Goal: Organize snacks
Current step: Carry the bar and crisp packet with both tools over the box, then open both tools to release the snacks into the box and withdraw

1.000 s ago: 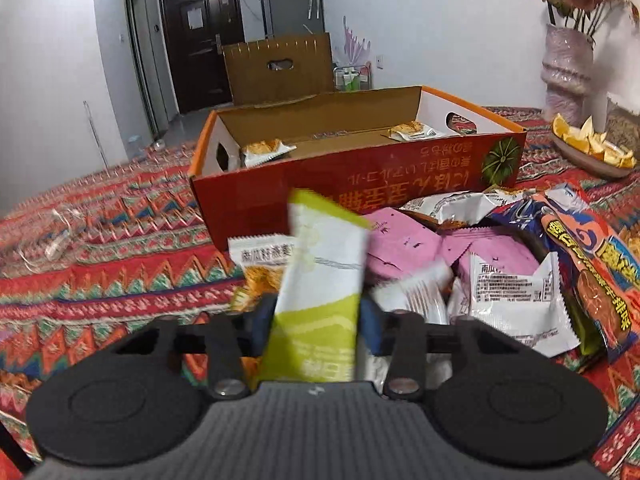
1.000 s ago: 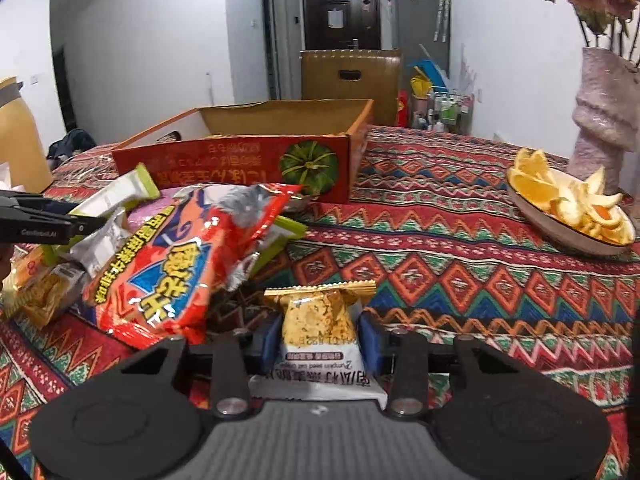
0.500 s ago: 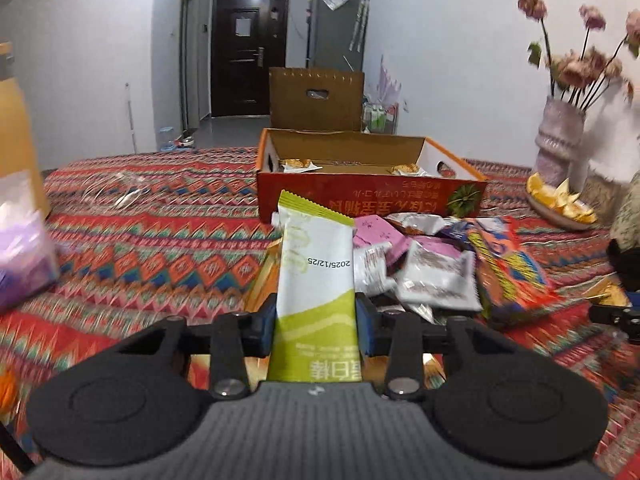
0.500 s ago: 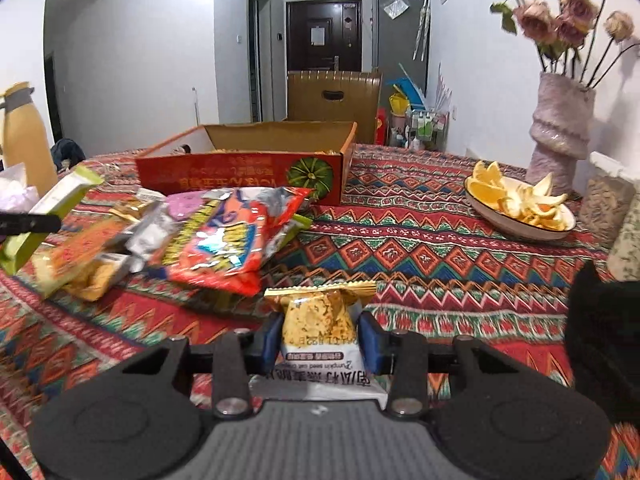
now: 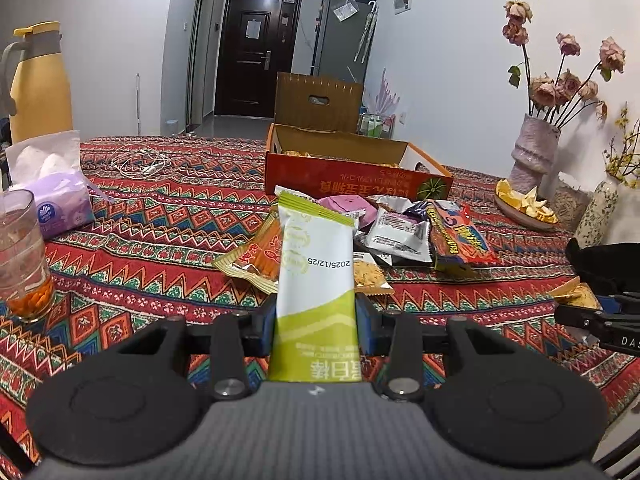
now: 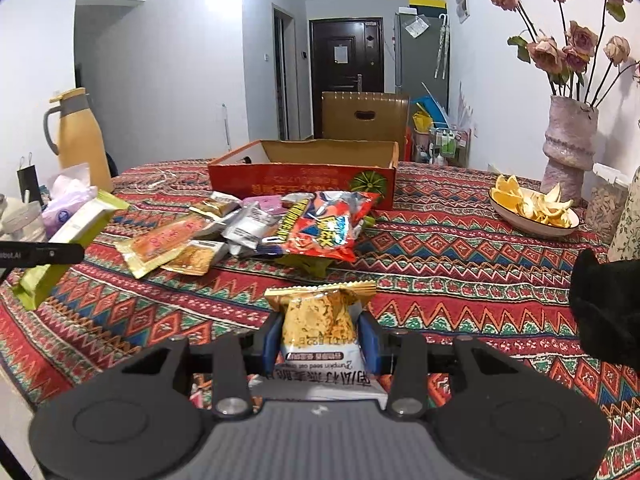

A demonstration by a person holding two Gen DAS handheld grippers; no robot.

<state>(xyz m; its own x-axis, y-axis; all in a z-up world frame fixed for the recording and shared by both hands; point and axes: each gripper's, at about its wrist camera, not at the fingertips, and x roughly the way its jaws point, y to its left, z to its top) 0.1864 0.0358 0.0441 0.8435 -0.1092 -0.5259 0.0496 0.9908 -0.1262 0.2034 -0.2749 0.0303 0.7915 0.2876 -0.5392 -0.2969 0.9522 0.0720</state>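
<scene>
Both grippers have pulled back from the box (image 5: pixel 356 176); left gripper (image 5: pixel 316 320) pinches a green bar (image 5: pixel 316 276), right gripper (image 6: pixel 320 338) a gold packet (image 6: pixel 320 316). Next, likely carry both ahead into it.

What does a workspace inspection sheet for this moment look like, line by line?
Surface: table under a patterned red cloth.
Job's things: open orange box at the far side; loose pile of snacks in front of it.
Clutter: tissue pack, glass, yellow jug, bowl of peels, flower vase.
Grippers: left gripper shut on a green and white packet; right gripper shut on a gold packet.
Cables: white earphone cord on the cloth.
Surroundings: dark door, fridge, brown carton.
</scene>
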